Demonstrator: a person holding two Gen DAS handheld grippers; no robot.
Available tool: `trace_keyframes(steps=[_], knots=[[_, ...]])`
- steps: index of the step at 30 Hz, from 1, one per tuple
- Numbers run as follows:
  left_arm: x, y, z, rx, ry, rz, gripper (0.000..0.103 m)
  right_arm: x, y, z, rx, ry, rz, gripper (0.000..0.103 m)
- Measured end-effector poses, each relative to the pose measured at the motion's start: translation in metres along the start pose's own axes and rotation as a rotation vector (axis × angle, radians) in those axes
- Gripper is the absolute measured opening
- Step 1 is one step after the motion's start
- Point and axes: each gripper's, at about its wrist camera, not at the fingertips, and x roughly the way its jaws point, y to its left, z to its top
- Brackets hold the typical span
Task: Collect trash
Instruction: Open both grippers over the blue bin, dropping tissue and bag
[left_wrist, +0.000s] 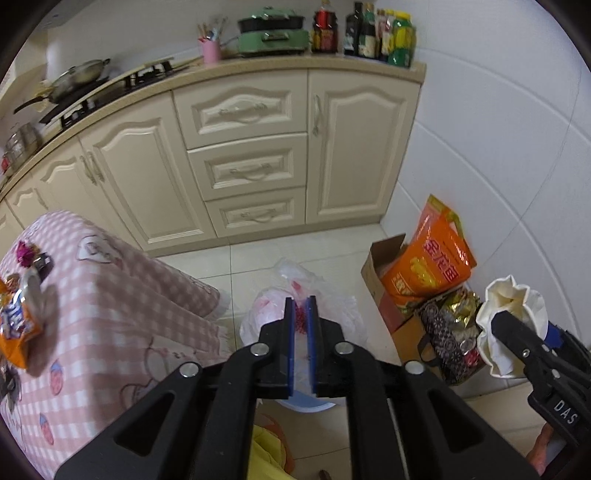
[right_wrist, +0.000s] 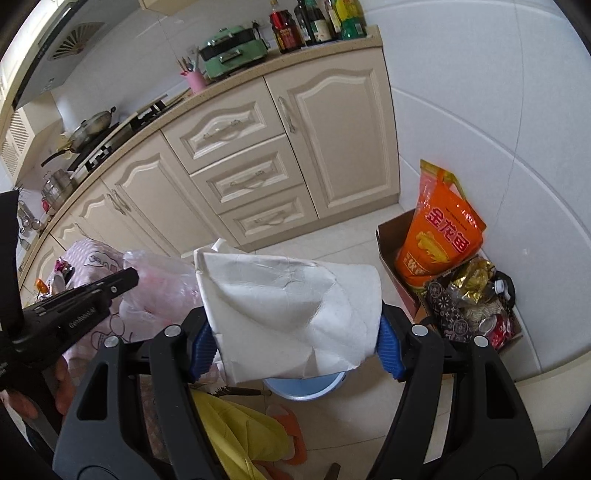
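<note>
Trash here is a crumpled white paper bag (right_wrist: 291, 317), pinched between the blue pads of the right tongs (right_wrist: 295, 347), which are spread wide around it. The bag hangs in the air just above a blue bin (right_wrist: 306, 387) that stands on the tiled floor (right_wrist: 332, 243). The bin is lined with a thin pinkish plastic bag (left_wrist: 295, 295), whose loose top rises beside the paper bag on the side nearer the stove. The left tongs (left_wrist: 301, 317) point down at that plastic bag from above; their blue pads are almost pressed together, with only a narrow slit between them and nothing gripped in it. Beside the bin, on the stove side, stands a counter under a pink checked cloth (left_wrist: 110, 295) carrying snack wrappers (left_wrist: 18, 317). On the bin's other side, against the white wall, an open cardboard box (right_wrist: 399, 258) holds an orange rice bag (right_wrist: 443, 240), with a dark patterned bag of cans and foil (right_wrist: 469, 306) next to it. Behind the bin run cream kitchen cabinets (left_wrist: 251, 147)
</note>
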Motion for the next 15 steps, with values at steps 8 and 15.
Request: trace_keyframes(steps=[8, 15], knots=[[0.013, 0.011, 0.005, 0.007, 0.014, 0.034, 0.054, 0.020, 0.010, 0.006, -0.016, 0.041, 0.011, 0.069], [-0.002, 0.041, 0.005, -0.051, -0.005, 0.080, 0.054, 0.048, 0.036, 0.012, -0.070, 0.109, 0.059, 0.069]])
